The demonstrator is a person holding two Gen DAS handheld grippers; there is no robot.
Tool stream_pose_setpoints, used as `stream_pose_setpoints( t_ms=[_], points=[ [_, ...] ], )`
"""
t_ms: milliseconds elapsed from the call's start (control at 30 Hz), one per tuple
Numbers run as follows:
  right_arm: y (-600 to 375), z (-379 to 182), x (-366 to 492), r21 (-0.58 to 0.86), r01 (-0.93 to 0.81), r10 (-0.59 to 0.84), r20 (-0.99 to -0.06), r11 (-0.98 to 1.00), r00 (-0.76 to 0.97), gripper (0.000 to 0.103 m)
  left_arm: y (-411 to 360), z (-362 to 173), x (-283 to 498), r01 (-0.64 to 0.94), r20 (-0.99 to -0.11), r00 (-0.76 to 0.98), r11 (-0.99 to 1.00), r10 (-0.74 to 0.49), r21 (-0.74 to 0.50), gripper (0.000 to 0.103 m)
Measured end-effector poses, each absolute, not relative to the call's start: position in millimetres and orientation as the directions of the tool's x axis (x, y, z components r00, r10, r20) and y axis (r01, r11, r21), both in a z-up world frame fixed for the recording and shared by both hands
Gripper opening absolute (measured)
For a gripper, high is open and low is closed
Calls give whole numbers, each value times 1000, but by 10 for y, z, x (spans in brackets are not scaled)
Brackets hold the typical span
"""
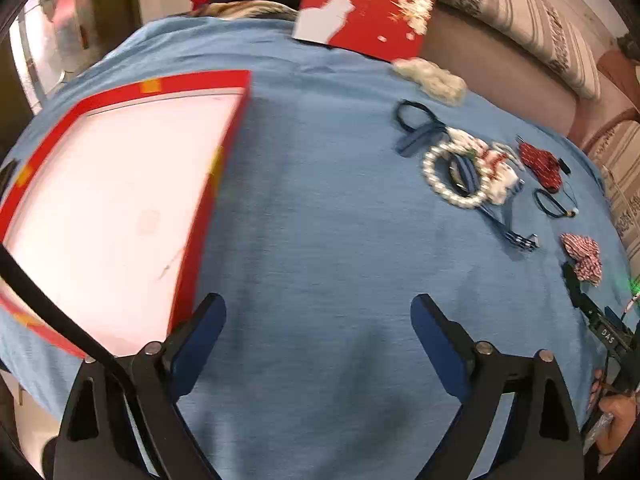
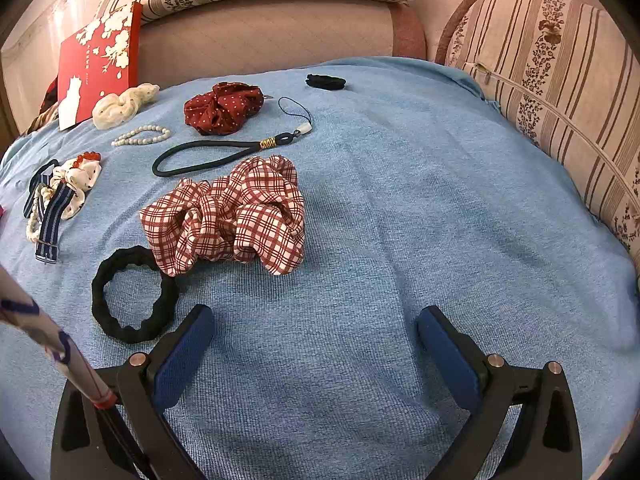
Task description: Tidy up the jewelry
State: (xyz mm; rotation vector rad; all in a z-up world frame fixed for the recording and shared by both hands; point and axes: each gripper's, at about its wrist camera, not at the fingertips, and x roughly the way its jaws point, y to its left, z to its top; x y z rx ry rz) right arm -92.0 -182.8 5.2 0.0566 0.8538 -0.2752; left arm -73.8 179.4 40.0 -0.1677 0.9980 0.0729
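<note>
Surface: I see a blue cloth (image 2: 400, 200) (towel-like weave).
Near me: plaid scrunchie (image 2: 228, 220), black hair tie (image 2: 134, 294).
Further: dotted red scrunchie (image 2: 222, 108), bead bracelet (image 2: 140, 135), black cord loop (image 2: 224, 152).
Left side: red box (image 1: 120, 200).

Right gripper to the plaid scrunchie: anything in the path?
Nothing visible. The right gripper is open over bare blue cloth, and the plaid scrunchie lies just ahead. The black braided hair tie sits left of the line, touching the scrunchie's edge.
</note>
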Motion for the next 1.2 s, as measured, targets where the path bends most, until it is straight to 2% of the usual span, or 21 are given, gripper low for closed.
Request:
stream_pose_setpoints(
  t_ms=[233, 367, 567, 633, 667, 733, 833, 900, 933, 967, 1000, 1033, 1133, 1167, 1200],
  points=[
    [-1870, 108, -915, -26, 221, -159, -774, 975, 613, 103, 1990, 692, -930, -214, -819, 569, 975, 76, -58, 93],
    [-2080, 153, -1024, 148, 229, -34, -769, 962, 638, 103, 1799, 894, -1054, -219, -784, 603, 976, 146, 12, 96],
    [-1898, 165, -1113, 31, 157, -71, -795, 987, 602, 102, 1487, 952, -1262, -179, -789, 610, 983, 80, -38, 96],
    [-1852, 234, -1174, 10, 161, -90, -792, 987, 603, 94, 1402, 942, -1312, -171, -790, 608, 985, 77, -35, 96],
    [-1794, 339, -1248, 8, 163, -97, -773, 987, 627, 90, 1377, 950, -1343, -166, -786, 613, 986, 82, -27, 96],
    [-1645, 572, -1375, -20, 159, -126, -710, 987, 693, 90, 1293, 977, -1414, -183, -767, 632, 983, 115, -3, 96],
    [-1392, 835, -1348, -15, 80, -69, -671, 997, 738, 90, 1261, 1065, -1444, -197, -740, 658, 980, 139, 8, 96],
    [-1172, 961, -1165, 69, -25, 65, -686, 997, 725, 90, 1270, 1143, -1468, -203, -724, 675, 979, 142, 3, 96],
    [-1059, 965, -1055, 114, -75, 134, -707, 991, 695, 86, 1276, 1173, -1484, -203, -716, 684, 979, 140, -3, 96],
    [-938, 949, -931, 149, -114, 187, -725, 982, 663, 77, 1279, 1197, -1501, -201, -711, 689, 980, 138, -5, 96],
    [-804, 916, -807, 168, -147, 223, -738, 975, 637, 76, 1285, 1214, -1510, -200, -707, 694, 980, 135, -9, 96],
    [-713, 887, -722, 172, -171, 241, -743, 970, 624, 75, 1299, 1223, -1516, -198, -704, 698, 980, 132, -12, 96],
    [-308, 674, -280, 129, -224, 239, -772, 966, 589, 61, 1363, 1205, -1499, -191, -709, 695, 981, 123, -18, 96],
    [-235, 599, -146, 137, -223, 244, -783, 965, 572, 60, 1385, 1192, -1490, -192, -711, 693, 981, 123, -18, 96],
    [-202, 537, -46, 157, -216, 254, -789, 964, 559, 54, 1416, 1173, -1478, -195, -713, 690, 981, 122, -21, 96]
  ],
)
